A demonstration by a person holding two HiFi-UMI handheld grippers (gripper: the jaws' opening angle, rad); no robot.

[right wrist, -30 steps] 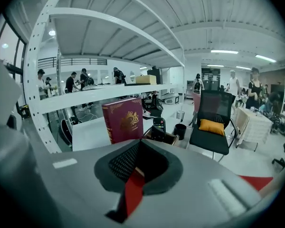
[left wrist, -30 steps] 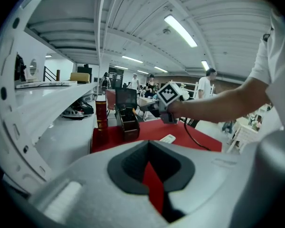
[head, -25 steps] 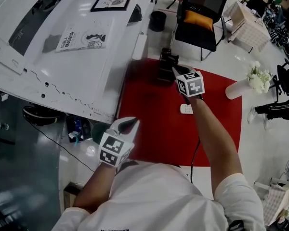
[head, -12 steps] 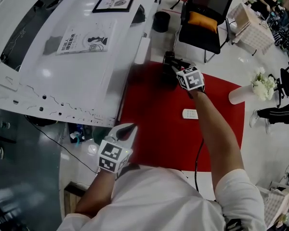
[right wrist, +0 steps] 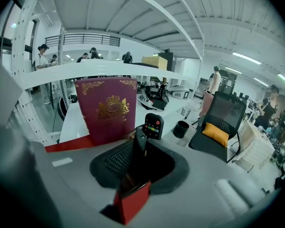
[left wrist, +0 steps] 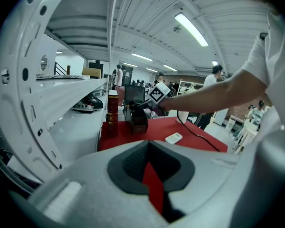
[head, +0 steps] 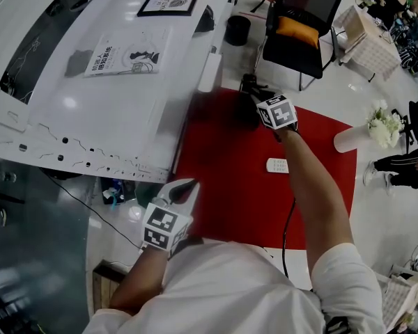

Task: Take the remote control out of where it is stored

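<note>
A dark storage holder stands at the far edge of the red mat. My right gripper reaches into it. Its jaws are closing around a slim black remote that stands edge-on between them; the left pad's ribbed face still shows bare. Just behind stands a second black remote with coloured buttons. A white remote lies flat on the mat. My left gripper hangs back near my body, open by a narrow gap, holding nothing.
A maroon box with a gold crest stands left of the holder. The white desk with a book runs along the left. A black chair with an orange cushion and a white flower vase stand beyond the mat.
My right gripper has moved away from the white remote and further in at the holder. The left gripper has stayed where it was.
</note>
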